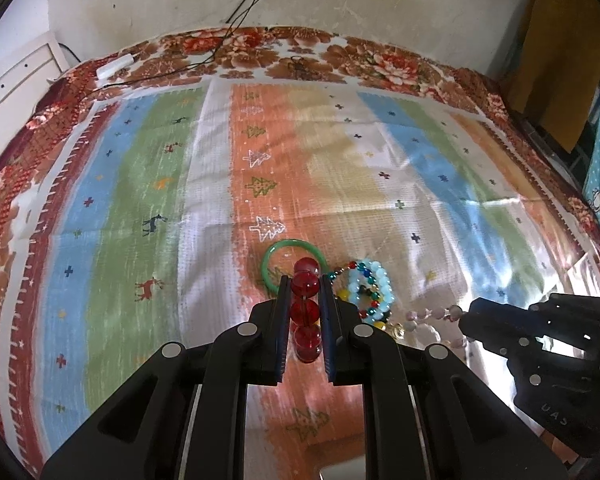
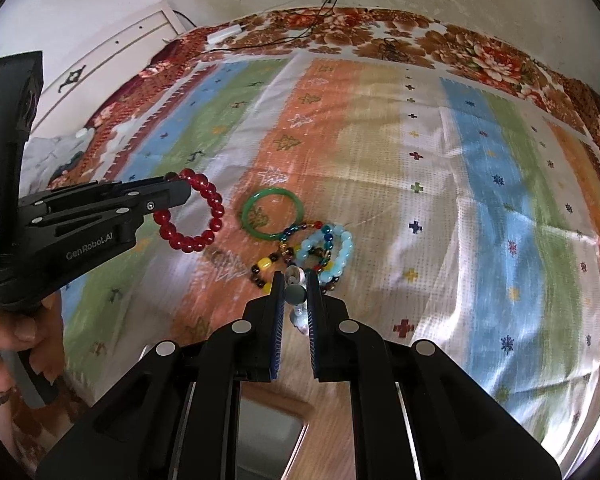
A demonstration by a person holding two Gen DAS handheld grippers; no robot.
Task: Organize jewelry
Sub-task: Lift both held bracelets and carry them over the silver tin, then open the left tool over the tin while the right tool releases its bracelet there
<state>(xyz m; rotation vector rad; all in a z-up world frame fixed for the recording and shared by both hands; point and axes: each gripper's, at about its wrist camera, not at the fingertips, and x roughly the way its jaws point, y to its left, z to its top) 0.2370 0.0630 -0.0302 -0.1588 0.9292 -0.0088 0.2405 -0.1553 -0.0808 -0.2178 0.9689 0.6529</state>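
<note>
My left gripper [image 1: 305, 284] is shut on a red bead bracelet [image 1: 306, 312] and holds it above the cloth; in the right wrist view the left gripper [image 2: 176, 188] shows at the left with the red bracelet [image 2: 192, 212] hanging from it. My right gripper [image 2: 294, 280] is shut on a pale pink and clear bead bracelet [image 2: 295, 294]; in the left wrist view the right gripper [image 1: 470, 314] holds that pale bracelet [image 1: 428, 316]. On the cloth lie a green bangle [image 2: 272, 214], a light blue bead bracelet [image 2: 332, 252] and a multicoloured bead strand [image 2: 268, 266].
A striped, patterned cloth [image 2: 440, 184] covers a floral bedspread [image 2: 480, 52]. A white power adapter [image 2: 224, 34] with black cables lies at the far edge. A wooden box with a mirror-like lid [image 2: 268, 436] sits below my right gripper. A white cabinet [image 1: 16, 76] stands at the left.
</note>
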